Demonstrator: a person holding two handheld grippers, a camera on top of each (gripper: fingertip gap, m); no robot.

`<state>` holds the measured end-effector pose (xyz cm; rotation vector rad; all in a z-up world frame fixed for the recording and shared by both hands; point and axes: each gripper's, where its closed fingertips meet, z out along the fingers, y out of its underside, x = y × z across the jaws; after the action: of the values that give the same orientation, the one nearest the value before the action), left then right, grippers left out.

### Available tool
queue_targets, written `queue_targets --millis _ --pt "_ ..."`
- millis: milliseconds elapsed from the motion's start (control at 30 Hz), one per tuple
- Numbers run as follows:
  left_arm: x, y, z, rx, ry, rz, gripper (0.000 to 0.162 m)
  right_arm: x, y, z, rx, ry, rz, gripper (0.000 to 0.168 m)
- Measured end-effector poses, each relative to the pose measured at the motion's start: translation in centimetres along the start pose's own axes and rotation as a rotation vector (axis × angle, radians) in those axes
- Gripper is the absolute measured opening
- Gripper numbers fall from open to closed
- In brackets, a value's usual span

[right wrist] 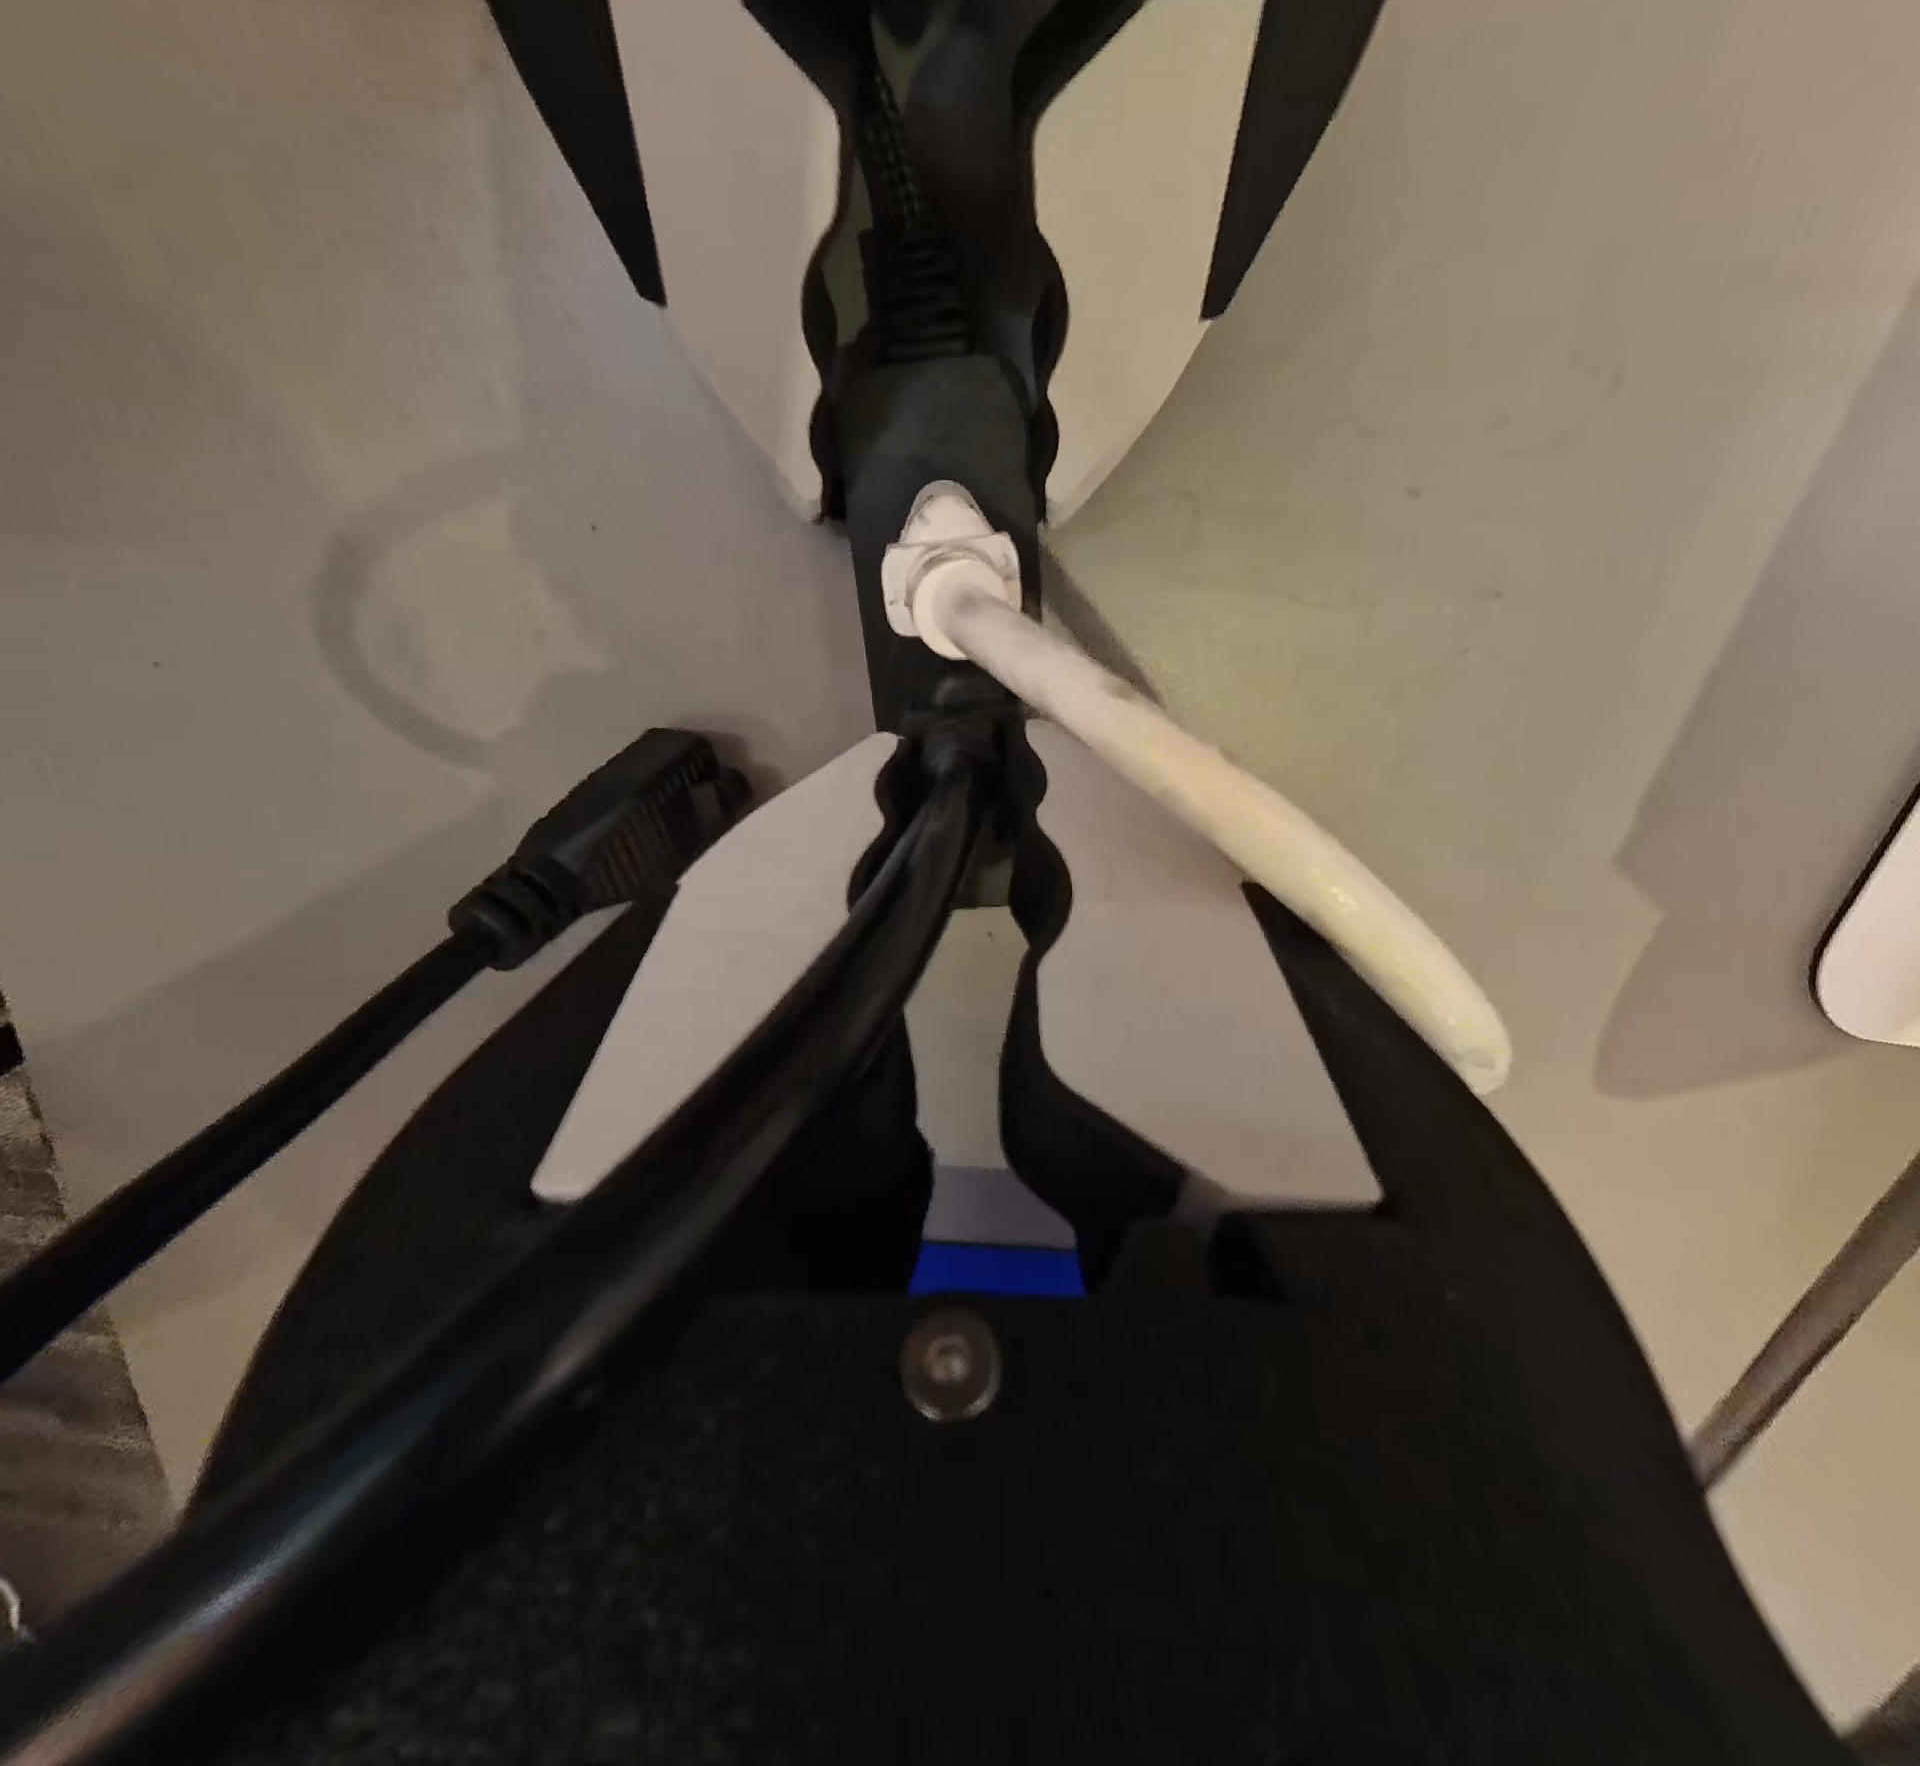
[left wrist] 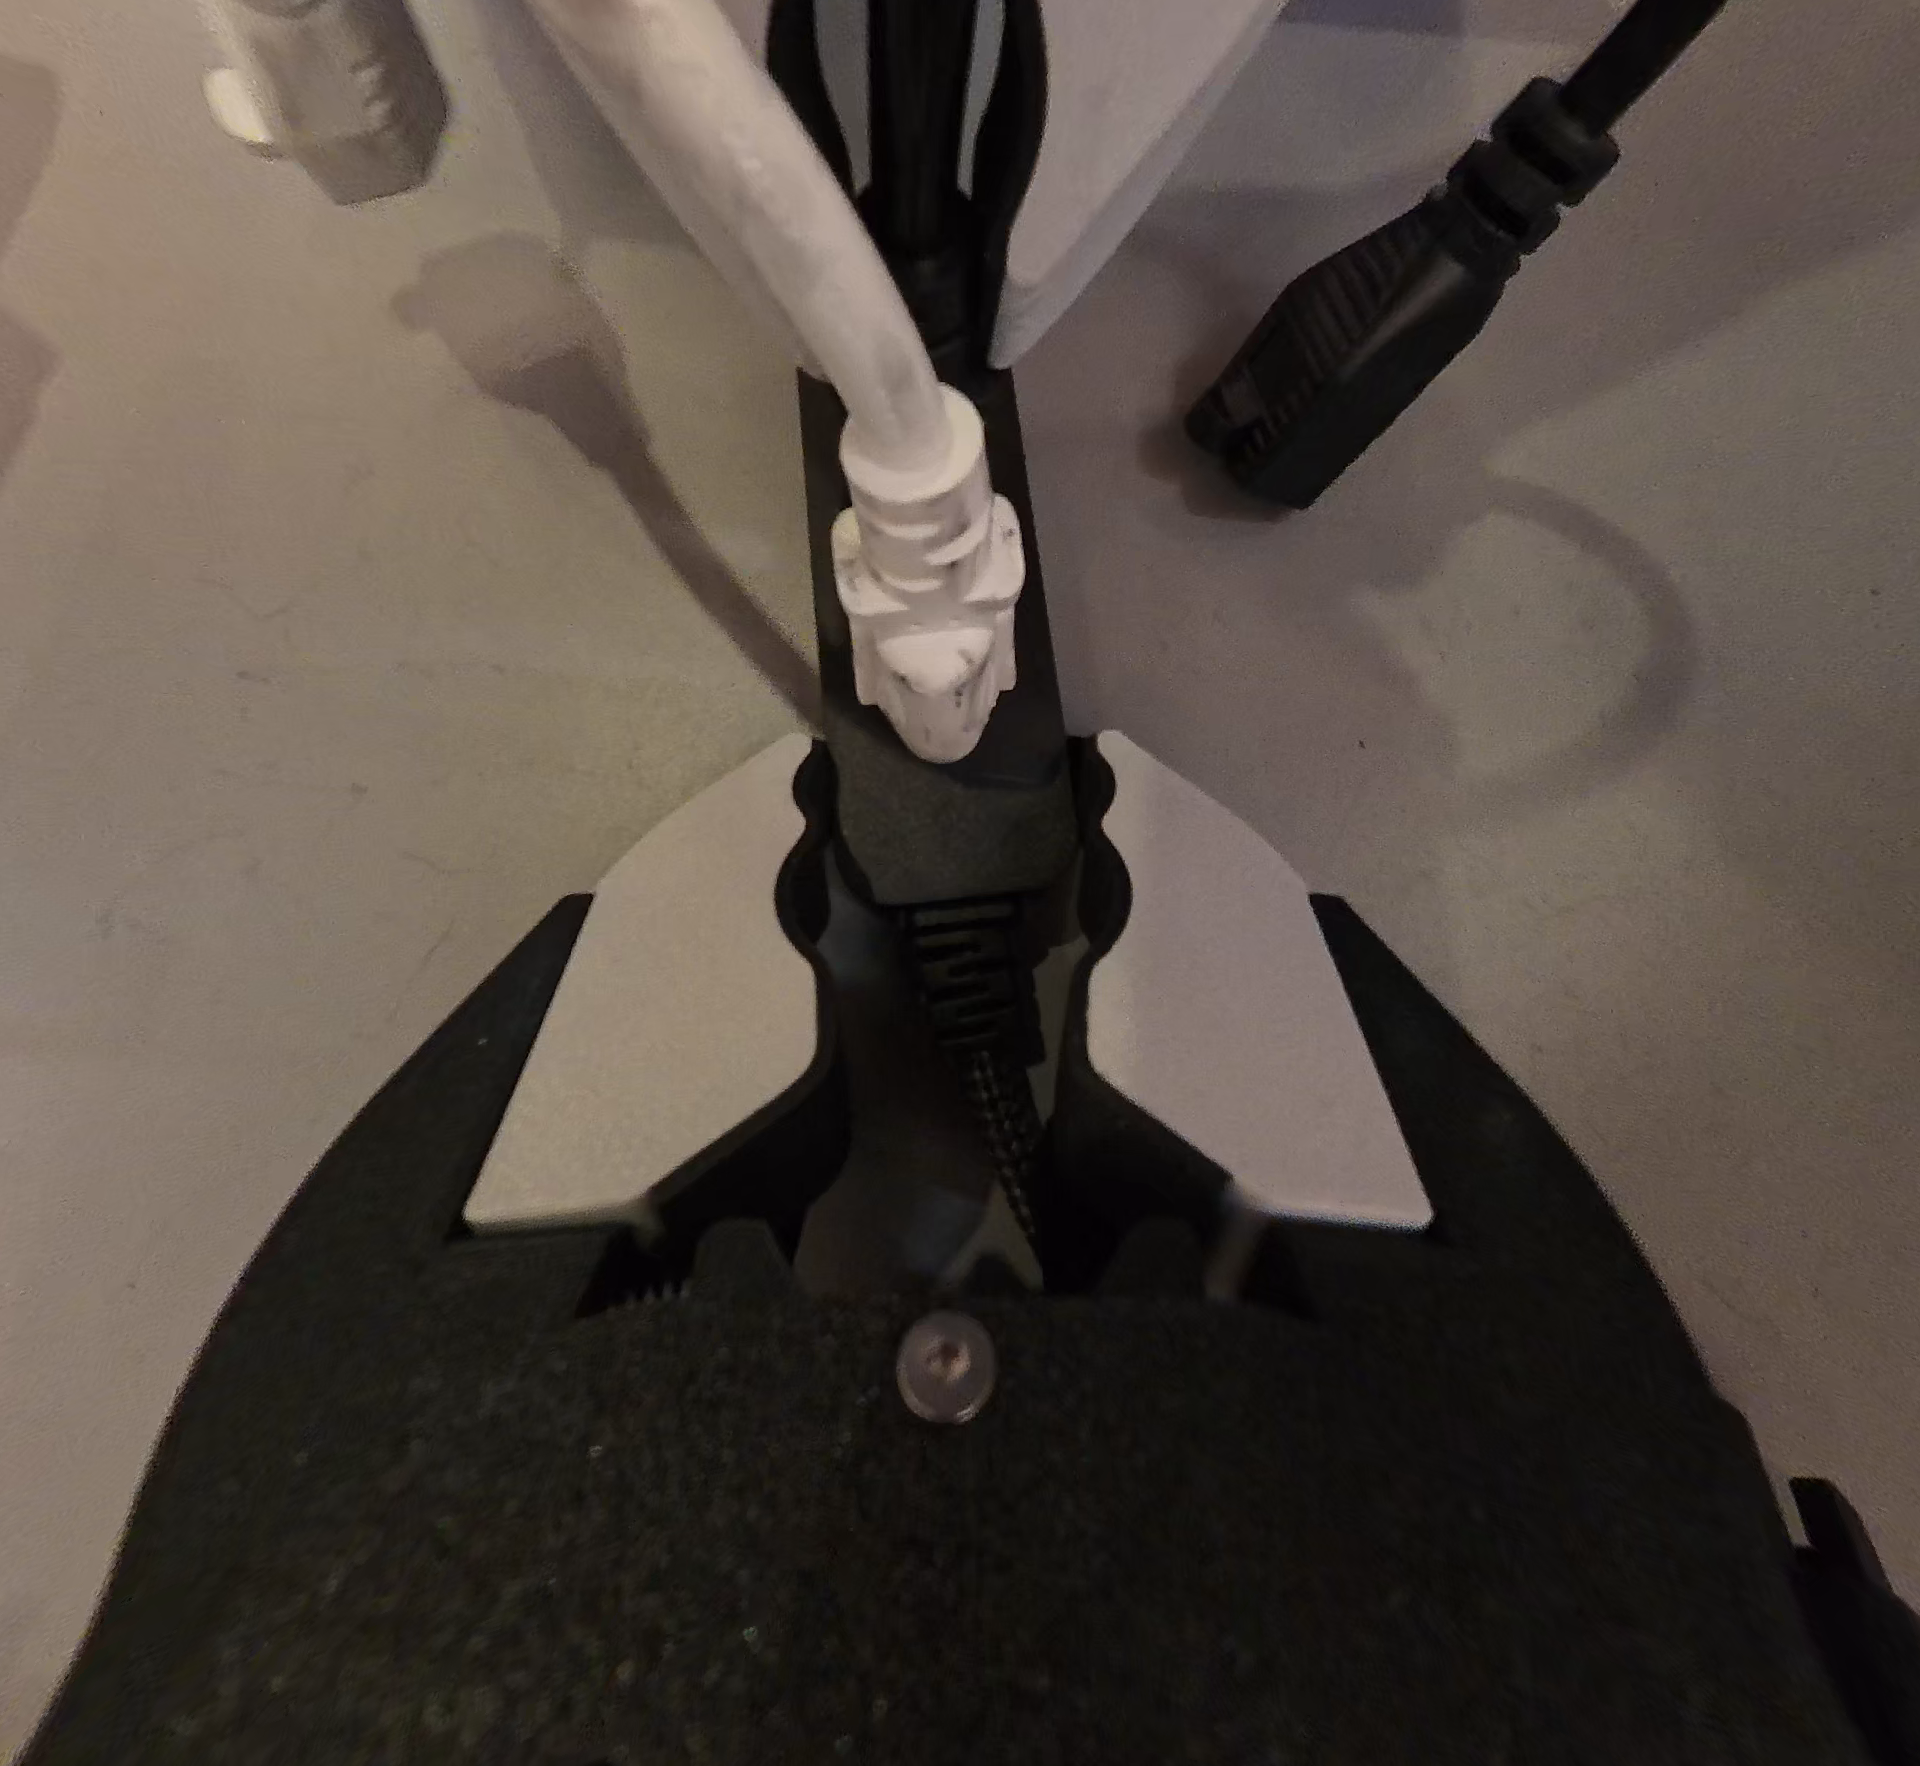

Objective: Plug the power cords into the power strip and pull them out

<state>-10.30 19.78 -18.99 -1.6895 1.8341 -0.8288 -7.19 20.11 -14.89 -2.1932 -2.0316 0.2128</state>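
Left gripper (left wrist: pixel 940 781) jaws pinch the black power strip (left wrist: pixel 925 677); right gripper (right wrist: pixel 951 760) jaws seemingly pinch a black plug (right wrist: pixel 951 708) beside the white plug (right wrist: pixel 951 563). Skewed pulling could tilt the strip.

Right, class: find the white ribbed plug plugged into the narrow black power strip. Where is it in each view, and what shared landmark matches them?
Left wrist view: white ribbed plug at centre, just above the left gripper.
Right wrist view: upper centre, past the right gripper.
Shared landmark: loose black ribbed plug lying on the pale tabletop.
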Motion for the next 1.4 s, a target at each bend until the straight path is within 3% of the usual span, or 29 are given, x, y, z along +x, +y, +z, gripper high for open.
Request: queue_targets --millis 133,233,367,567,700,800,933,1033,1133,1300,1400 --pt "0.0 0.1 -0.1 -0.002 0.011 0.018 0.045 0.0 -0.2 -0.1 0.006 0.028 0.035 0.015" --pt "0.0 0.2 -0.1 -0.009 0.022 0.027 0.045 0.1 -0.2 -0.3 0.002 0.116 -0.043 0.025" --pt "0.2 0.4 -0.3 -0.008 0.043 0.036 0.045 0.3 0.8 -1.4 -0.036 0.182 0.024 0.035" --pt "0.2 0.7 -0.6 -0.021 0.050 0.062 0.045 -2.4 3.0 -6.9 0.295 0.285 0.364 0.042" --pt "0.1 0.8 -0.5 -0.042 0.010 0.082 0.048 -5.5 6.2 -10.2 0.472 0.591 0.527 0.046" --pt "-0.1 0.6 -0.8 -0.052 -0.039 0.056 0.053 -9.7 6.4 -9.4 0.644 0.647 0.614 0.042" --pt "-0.1 -0.3 -3.1 -0.028 -0.135 0.015 0.055 -14.1 4.3 -5.8 0.885 0.618 0.643 0.045" --pt "1.4 -1.2 -6.3 0.035 -0.220 -0.083 0.055 -15.6 3.8 -3.7 0.944 0.628 0.652 0.048" --pt "5.6 -0.8 -8.9 0.149 -0.279 -0.296 0.051 -16.4 3.2 -4.2 0.985 0.624 0.631 0.050" --pt "14.2 2.0 -10.4 0.401 -0.326 -0.595 0.047 -16.3 4.5 -4.1 1.020 0.592 0.704 0.047" --pt "16.1 3.2 -10.6 0.375 -0.320 -0.629 0.048 -16.1 5.4 -4.2 1.008 0.602 0.709 0.045"
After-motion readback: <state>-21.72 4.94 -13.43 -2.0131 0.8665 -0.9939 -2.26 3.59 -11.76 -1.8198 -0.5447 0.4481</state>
